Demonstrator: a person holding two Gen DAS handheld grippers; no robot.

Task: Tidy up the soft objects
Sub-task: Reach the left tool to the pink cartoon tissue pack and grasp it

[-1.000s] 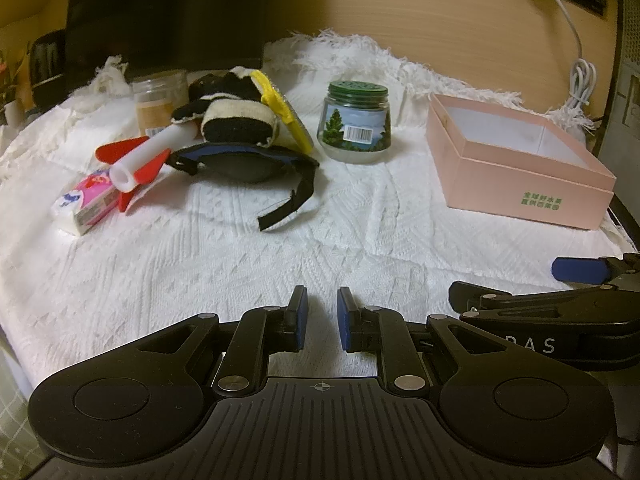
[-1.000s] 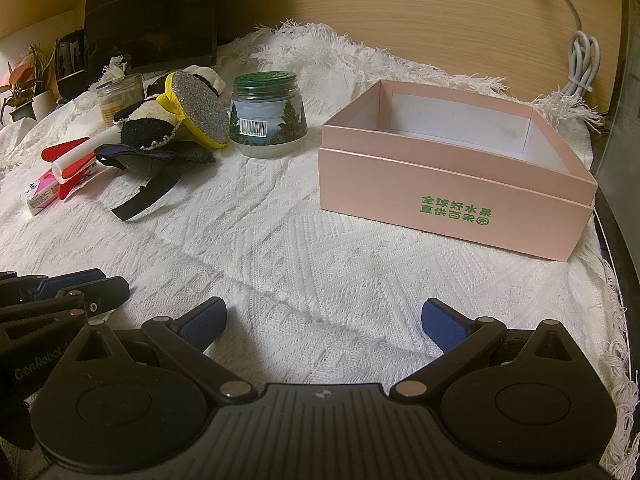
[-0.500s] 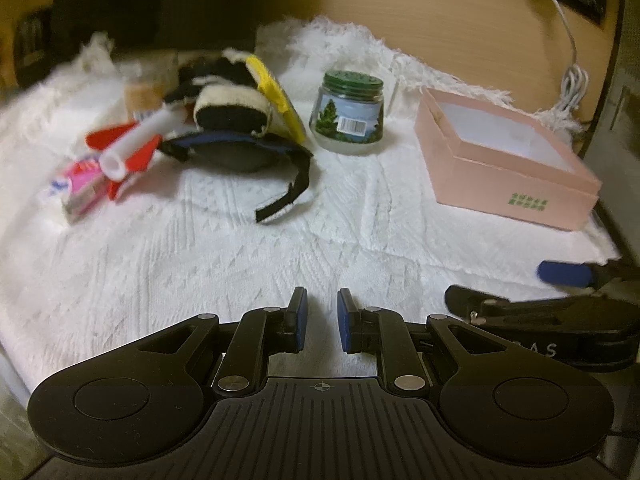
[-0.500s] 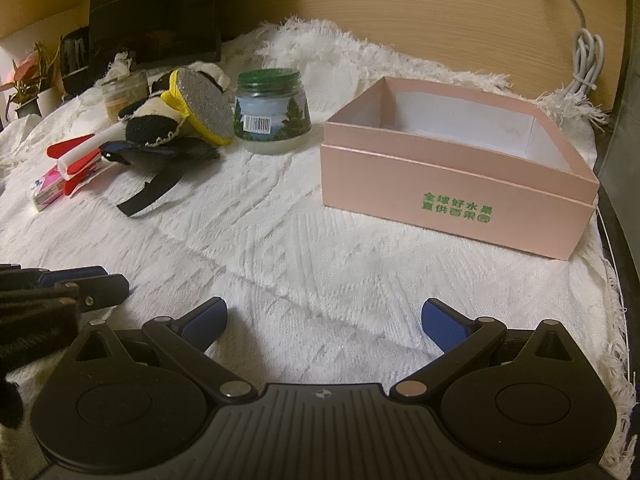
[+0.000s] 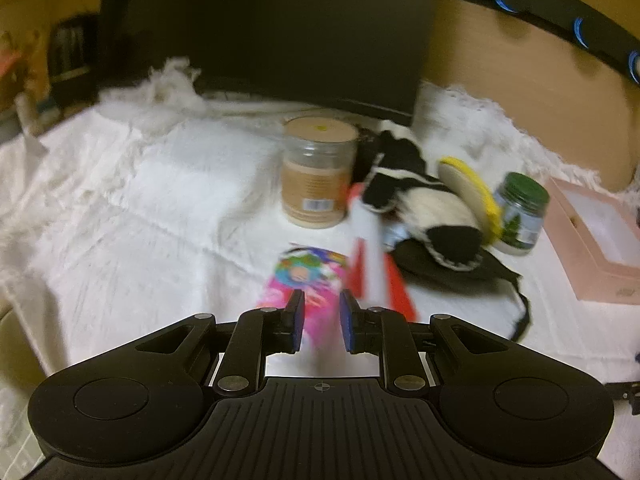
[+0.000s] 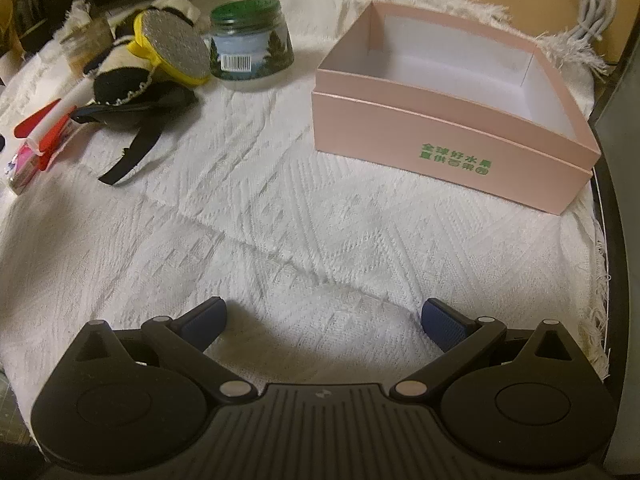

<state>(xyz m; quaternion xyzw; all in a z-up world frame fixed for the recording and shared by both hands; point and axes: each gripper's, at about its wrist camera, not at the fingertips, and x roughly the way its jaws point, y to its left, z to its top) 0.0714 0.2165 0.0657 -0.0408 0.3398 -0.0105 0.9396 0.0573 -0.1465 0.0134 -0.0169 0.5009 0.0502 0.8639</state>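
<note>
A pink tissue packet [image 5: 308,280] lies on the white cloth just ahead of my left gripper [image 5: 322,320], whose jaws are narrowly apart and empty. Behind it lies a black-and-white plush sock [image 5: 424,208] on a dark eye mask [image 5: 460,268] with a black strap. The packet [image 6: 24,160], sock [image 6: 120,80] and mask strap [image 6: 128,156] also show far left in the right wrist view. My right gripper [image 6: 324,320] is wide open and empty, low over the cloth. The open pink box [image 6: 452,100] stands ahead of it to the right, empty.
A red-and-white toy rocket [image 5: 372,256] lies beside the packet. A tan-lidded jar [image 5: 318,176], a green-lidded jar [image 6: 250,46] and a yellow-rimmed scrubber [image 6: 174,46] stand around the pile. A dark monitor [image 5: 260,28] is behind. The cloth's right edge [image 6: 596,220] drops off.
My left gripper has swung left and forward, up to the pink tissue packet; its view is blurred by motion. My right gripper has moved slightly forward and stays open.
</note>
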